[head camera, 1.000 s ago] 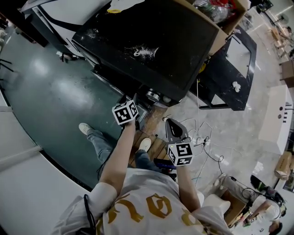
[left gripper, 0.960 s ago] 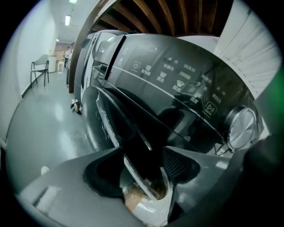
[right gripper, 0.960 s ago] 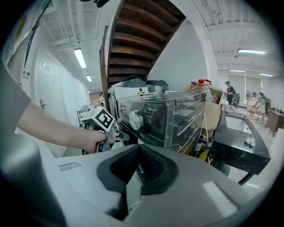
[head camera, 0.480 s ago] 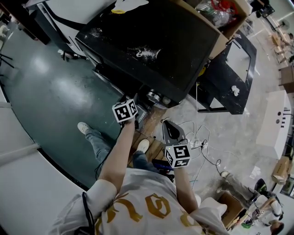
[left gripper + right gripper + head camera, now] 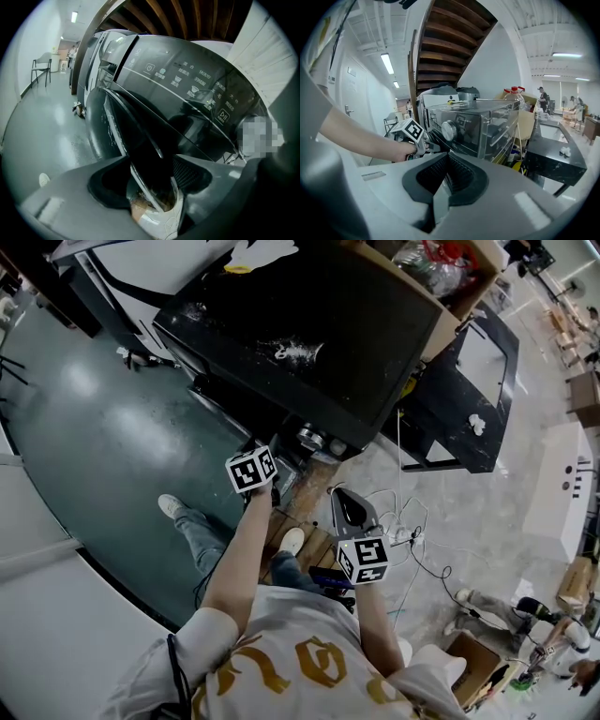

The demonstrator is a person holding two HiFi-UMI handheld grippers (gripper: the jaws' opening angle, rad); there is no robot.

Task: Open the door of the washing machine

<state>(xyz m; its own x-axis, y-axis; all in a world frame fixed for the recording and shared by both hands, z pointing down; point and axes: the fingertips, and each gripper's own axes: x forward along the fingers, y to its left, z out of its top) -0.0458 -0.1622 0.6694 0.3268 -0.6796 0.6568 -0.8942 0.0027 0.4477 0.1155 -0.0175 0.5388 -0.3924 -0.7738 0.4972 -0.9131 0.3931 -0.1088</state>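
Okay, left gripper is pinching the door rim, sitting at 6 o'clock of the washing machine top; right gripper is idling, jaws pressed together. Yanking sideways is probably risking the rim slipping out.

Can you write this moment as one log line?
step: open door | left gripper: clamped on door edge | right gripper: shut, empty, idle

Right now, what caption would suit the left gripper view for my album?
Left claw clamped on the door edge of a washing machine, below its control panel.
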